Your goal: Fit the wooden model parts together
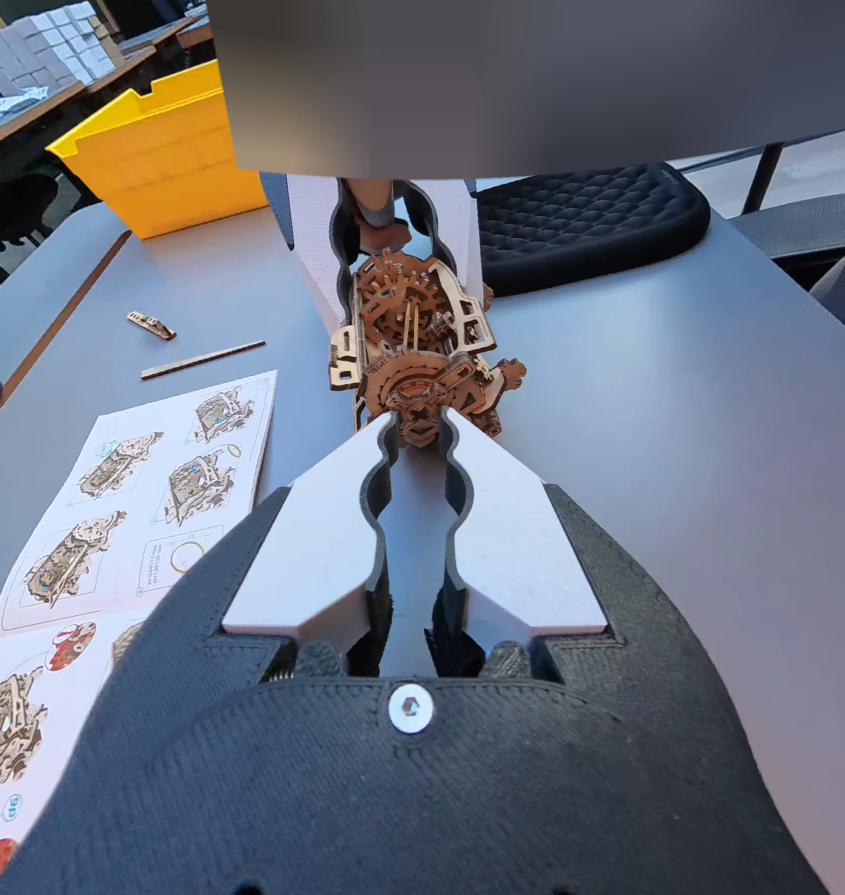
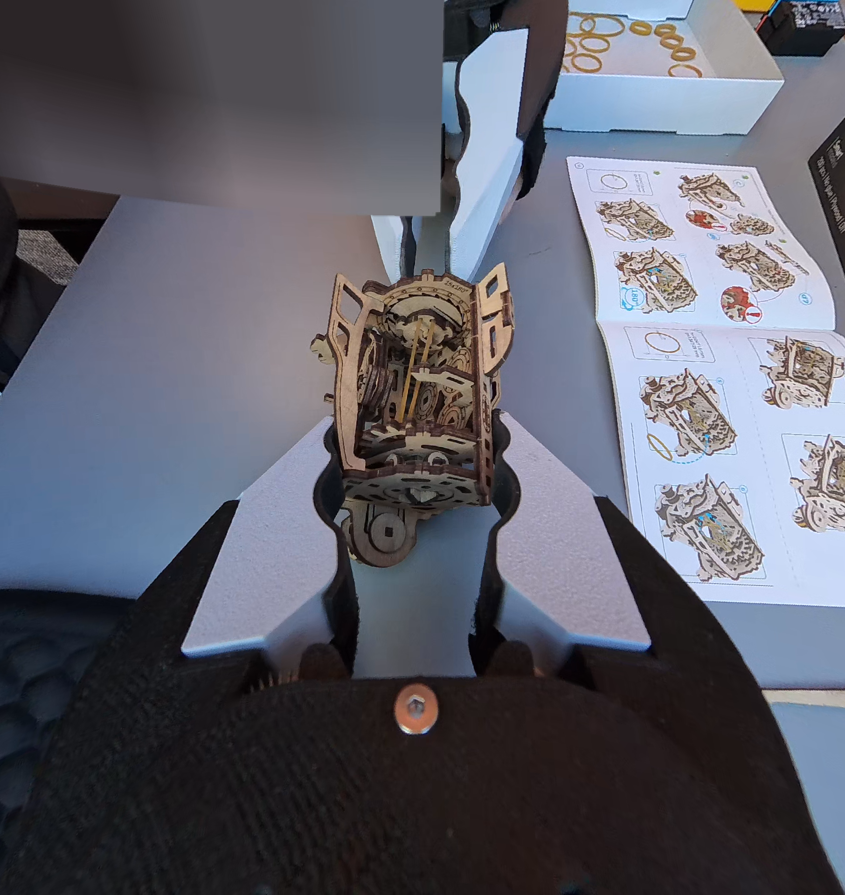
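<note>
The wooden model (image 2: 411,411) is held above the grey bench (image 2: 168,387), clamped between the two fingers of the right hand-held gripper (image 2: 413,436), which press on its side walls. The left hand-held gripper (image 1: 416,421) meets the model's opposite end, its fingers narrowly parted, tips on either side of a round hub there. The instruction booklet (image 2: 730,387) lies on the bench beside the model, on the right.
</note>
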Demonstrator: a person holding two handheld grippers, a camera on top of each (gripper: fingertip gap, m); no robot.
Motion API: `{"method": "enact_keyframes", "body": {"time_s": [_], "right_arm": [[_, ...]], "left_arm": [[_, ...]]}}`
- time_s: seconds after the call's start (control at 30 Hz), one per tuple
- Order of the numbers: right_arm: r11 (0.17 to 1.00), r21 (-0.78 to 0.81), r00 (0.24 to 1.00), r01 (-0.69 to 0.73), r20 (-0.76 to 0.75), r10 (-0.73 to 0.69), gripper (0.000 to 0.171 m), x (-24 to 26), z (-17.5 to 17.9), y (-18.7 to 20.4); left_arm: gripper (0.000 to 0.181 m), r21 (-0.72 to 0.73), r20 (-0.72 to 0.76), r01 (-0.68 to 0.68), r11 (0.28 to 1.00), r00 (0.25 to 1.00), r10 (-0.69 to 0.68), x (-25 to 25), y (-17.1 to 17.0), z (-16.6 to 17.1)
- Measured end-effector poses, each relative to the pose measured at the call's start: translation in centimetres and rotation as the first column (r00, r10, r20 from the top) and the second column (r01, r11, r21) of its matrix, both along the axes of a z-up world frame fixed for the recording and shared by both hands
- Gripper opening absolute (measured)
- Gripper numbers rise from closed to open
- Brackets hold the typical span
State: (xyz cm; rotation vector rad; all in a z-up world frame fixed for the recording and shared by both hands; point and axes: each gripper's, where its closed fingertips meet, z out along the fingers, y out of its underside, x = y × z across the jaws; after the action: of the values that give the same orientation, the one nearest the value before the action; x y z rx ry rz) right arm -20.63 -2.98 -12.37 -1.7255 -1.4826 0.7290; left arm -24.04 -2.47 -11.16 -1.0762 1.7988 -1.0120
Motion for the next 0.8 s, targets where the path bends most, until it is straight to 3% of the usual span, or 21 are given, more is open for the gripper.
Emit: {"method": "enact_keyframes", "body": {"time_s": [0.13, 0.37, 0.8], "right_arm": [[1.0, -0.003, 1.0, 0.003, -0.002, -0.003, 0.059, 0.06, 0.0, 0.01], [1.0, -0.005, 1.0, 0.004, -0.002, -0.004, 0.059, 0.06, 0.0, 0.03], [0.999, -0.036, 1.0, -0.002, -0.023, 0.001, 0.059, 0.05, 0.03, 0.15]], "left_arm": [[0.021, 0.024, -0.001, 0.003, 1.0, 1.0, -0.003, 0.11, -0.2, -0.16], [0.013, 0.062, 0.015, 0.001, 0.998, 1.0, -0.002, 0.31, -0.06, -0.05], [0.014, 0.275, 0.056, -0.01, 0.961, 0.998, -0.006, 0.29, -0.05, -0.05]]}}
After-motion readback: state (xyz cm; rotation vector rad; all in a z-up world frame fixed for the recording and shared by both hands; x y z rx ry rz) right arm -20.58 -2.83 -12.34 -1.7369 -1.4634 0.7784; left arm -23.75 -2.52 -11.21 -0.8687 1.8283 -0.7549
